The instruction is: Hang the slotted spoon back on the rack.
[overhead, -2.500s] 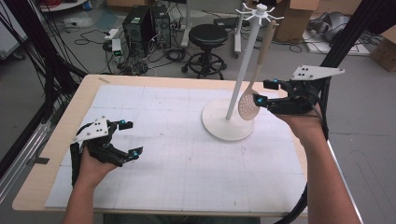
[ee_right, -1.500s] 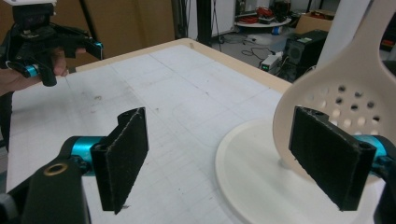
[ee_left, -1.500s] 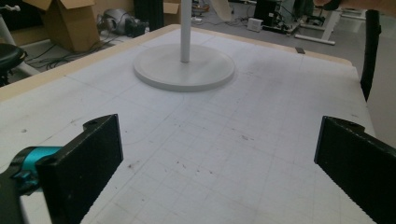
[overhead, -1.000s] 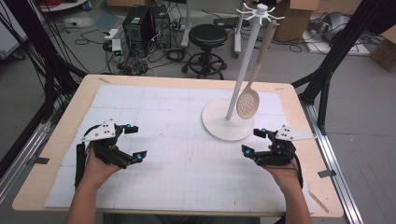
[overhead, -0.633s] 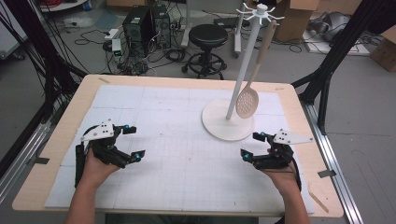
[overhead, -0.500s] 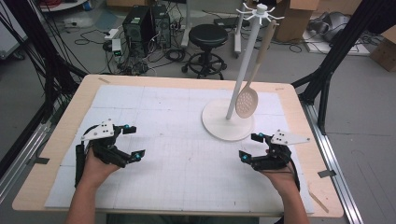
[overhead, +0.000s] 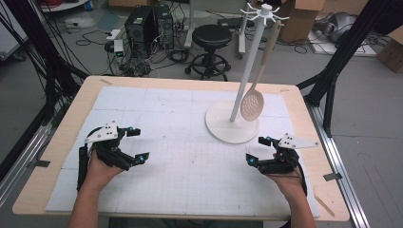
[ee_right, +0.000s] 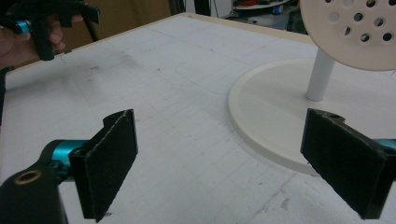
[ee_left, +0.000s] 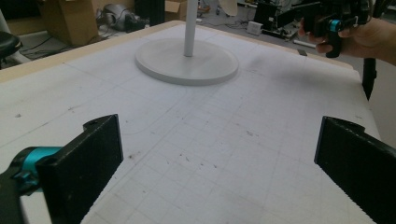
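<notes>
Fingers of both grippers stand wide apart, nothing between them. Slotted spoon [overhead: 252, 102] hangs from the white stand [overhead: 231, 124] at 1 o'clock on the table [overhead: 62, 137], bowl just above the round base. Right gripper [overhead: 259, 149], which 2.5 s ago was up at the spoon, now rests low at 4 o'clock, near the base's front rim and clear of the spoon. Left gripper [overhead: 138, 144] has stayed at 8 o'clock, well apart. Bare gridded mat [overhead: 190, 156] lies between them. Stool [overhead: 211, 35] and computer towers [overhead: 142, 21] stand beyond the far edge.
</notes>
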`<state>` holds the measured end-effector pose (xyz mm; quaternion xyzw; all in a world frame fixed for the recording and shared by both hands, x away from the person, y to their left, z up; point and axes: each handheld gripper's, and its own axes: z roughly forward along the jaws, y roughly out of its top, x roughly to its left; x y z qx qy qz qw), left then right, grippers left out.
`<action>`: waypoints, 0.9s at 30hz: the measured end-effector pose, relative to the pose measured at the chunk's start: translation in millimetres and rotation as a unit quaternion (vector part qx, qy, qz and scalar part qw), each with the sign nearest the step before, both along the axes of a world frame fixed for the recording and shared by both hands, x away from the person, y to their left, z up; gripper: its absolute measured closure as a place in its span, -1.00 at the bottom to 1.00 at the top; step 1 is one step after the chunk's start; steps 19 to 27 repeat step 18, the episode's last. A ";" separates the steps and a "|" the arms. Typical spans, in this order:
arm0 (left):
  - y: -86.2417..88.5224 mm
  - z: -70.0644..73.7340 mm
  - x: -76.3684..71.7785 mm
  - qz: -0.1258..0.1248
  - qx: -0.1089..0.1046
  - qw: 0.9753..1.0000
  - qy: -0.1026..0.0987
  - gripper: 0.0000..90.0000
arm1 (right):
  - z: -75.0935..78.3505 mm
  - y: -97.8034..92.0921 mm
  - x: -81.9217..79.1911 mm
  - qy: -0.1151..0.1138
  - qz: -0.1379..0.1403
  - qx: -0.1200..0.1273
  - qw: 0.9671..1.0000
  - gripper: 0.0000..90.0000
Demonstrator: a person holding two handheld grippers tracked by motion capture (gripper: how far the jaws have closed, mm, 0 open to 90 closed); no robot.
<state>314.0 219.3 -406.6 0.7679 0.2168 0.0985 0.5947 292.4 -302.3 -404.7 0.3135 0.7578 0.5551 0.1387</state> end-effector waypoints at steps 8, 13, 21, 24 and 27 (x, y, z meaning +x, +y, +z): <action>0.4 0.0 -0.4 0.002 0.001 1.000 0.001 -0.96 | -1.0 1.2 1.9 0.002 0.002 -0.003 1.000 -0.78; -1.9 0.0 -2.6 -0.001 0.013 1.000 0.002 -0.96 | -2.1 1.3 3.1 0.004 0.002 -0.007 1.000 -0.77; -2.8 -1.3 -5.0 0.000 0.017 1.000 0.004 -0.96 | -2.7 2.1 4.9 0.005 0.000 -0.006 1.000 -0.77; -2.8 -1.3 -5.0 0.000 0.017 1.000 0.004 -0.96 | -2.7 2.1 4.9 0.005 0.000 -0.006 1.000 -0.77; -2.8 -1.3 -5.0 0.000 0.017 1.000 0.004 -0.96 | -2.7 2.1 4.9 0.005 0.000 -0.006 1.000 -0.77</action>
